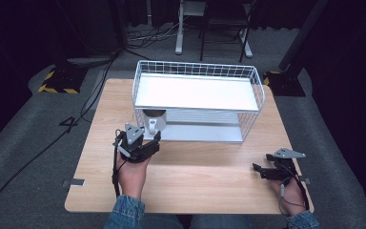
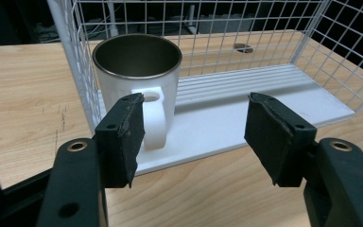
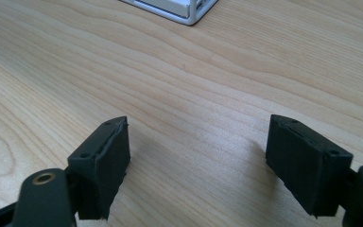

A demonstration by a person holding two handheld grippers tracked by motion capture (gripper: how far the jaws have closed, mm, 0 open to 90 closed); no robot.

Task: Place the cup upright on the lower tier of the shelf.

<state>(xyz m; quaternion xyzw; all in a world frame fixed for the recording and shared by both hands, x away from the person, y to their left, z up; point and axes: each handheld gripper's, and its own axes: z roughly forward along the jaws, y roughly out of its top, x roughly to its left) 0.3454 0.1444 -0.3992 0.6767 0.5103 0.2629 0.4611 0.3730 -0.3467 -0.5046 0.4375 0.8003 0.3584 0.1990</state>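
White mug (image 2: pixel 137 80) with a dull steel-grey inside and a white handle at six o'clock on its body, sitting in a white wire rack (image 1: pixel 198 71) whose mesh is a square grid and whose white lower shelf is ribbed with fine parallel lines. Black on the left gripper (image 2: pixel 194 137) and black on the right gripper (image 3: pixel 201 165), brass-coloured rings on the arms, a grey plate on top of each in the high view. Pale wood-grain table (image 1: pixel 190 167), grey carpet around it, blue denim sleeves at six o'clock, and a yellow-and-black striped base (image 1: pixel 57 81) at ten o'clock.
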